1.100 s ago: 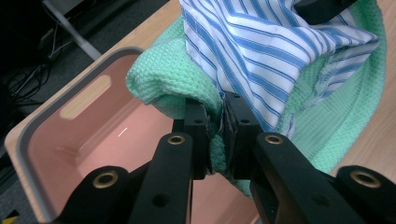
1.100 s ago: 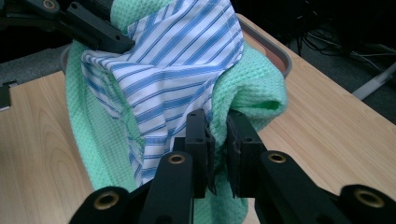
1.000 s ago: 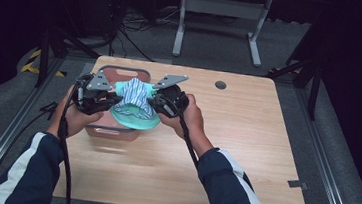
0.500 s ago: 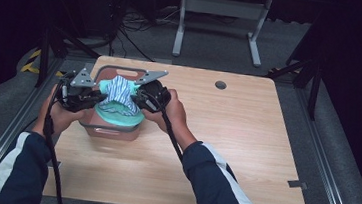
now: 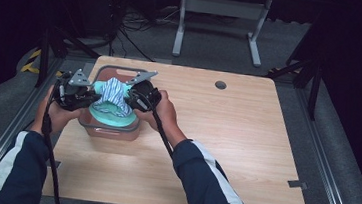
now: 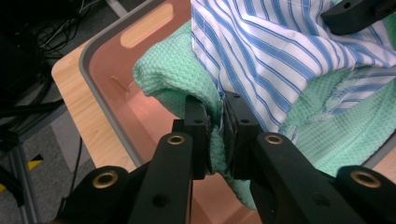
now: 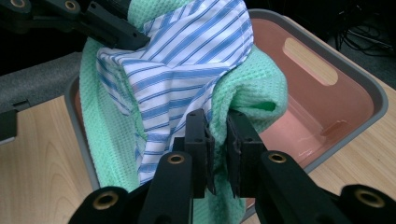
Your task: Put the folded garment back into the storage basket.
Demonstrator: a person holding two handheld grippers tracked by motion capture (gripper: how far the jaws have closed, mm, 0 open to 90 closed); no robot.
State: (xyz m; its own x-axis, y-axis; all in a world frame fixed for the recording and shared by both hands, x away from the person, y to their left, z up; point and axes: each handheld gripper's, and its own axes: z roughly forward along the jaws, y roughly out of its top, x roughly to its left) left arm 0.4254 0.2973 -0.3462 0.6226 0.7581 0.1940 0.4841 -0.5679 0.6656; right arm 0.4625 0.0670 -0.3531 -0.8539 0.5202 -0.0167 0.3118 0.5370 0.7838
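A salmon bin with a grey rim (image 5: 118,68) stands at the table's left. Over it hangs a bundle of two cloths: a green waffle cloth (image 5: 116,117) and a blue-and-white striped cloth (image 5: 112,91) on top. My left gripper (image 5: 93,93) holds the bundle from the left and my right gripper (image 5: 130,97) from the right. In the left gripper view the left gripper (image 6: 217,127) is shut on a fold where the green cloth (image 6: 163,79) meets the striped cloth (image 6: 280,51). In the right gripper view the right gripper (image 7: 219,135) is shut on the green cloth (image 7: 247,88) beside the striped cloth (image 7: 182,70).
Bare wooden tabletop (image 5: 235,147) spreads to the right of the bin, with a round cable hole (image 5: 221,85) near the far edge. The bin's handle slot (image 7: 310,60) and pink floor (image 7: 303,135) show beneath the bundle. A metal stand (image 5: 217,15) is on the floor beyond.
Both hands have carried the cloth bundle to the left and a little lower, so it now hangs over the bin. Both grips have stayed the same.
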